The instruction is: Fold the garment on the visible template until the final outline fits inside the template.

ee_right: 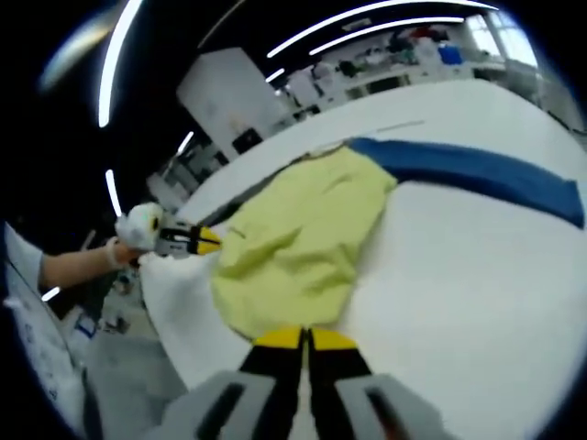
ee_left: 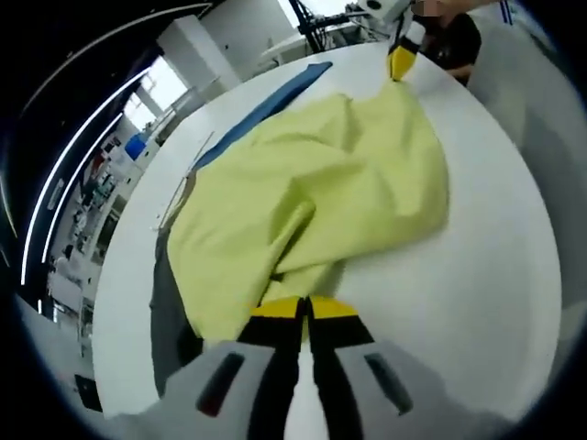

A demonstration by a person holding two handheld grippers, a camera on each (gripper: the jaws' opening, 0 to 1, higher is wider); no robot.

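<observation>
In the left gripper view, the left gripper (ee_left: 304, 310) rises from the bottom with its yellow-tipped jaws pressed together on the near edge of the yellow-green garment (ee_left: 321, 183), which lies bunched directly ahead of the jaws on the white table (ee_left: 486, 275). A blue strip (ee_left: 266, 108), apparently part of the template, runs beyond the garment's far left edge, and a dark grey patch (ee_left: 165, 312) shows under the garment to the left of the jaws. At the far end of the garment the right gripper (ee_left: 401, 62) meets the cloth at its top corner. In the right gripper view, the right gripper (ee_right: 304, 339) has its jaws closed on the garment's (ee_right: 293, 229) near edge; the cloth spreads ahead of the jaws, and the blue strip (ee_right: 477, 170) extends ahead and to the right. The left gripper (ee_right: 197, 240) enters from the left, with its tips touching the cloth edge, held by a person's hand (ee_right: 138, 229). Judgement: the fold is under way and the outline does not yet fit the template. Risks: uneven tension between the two pinches could pull a corner free; dragging could shift the cloth off the template; the existing bunching could set a crooked crease.
</observation>
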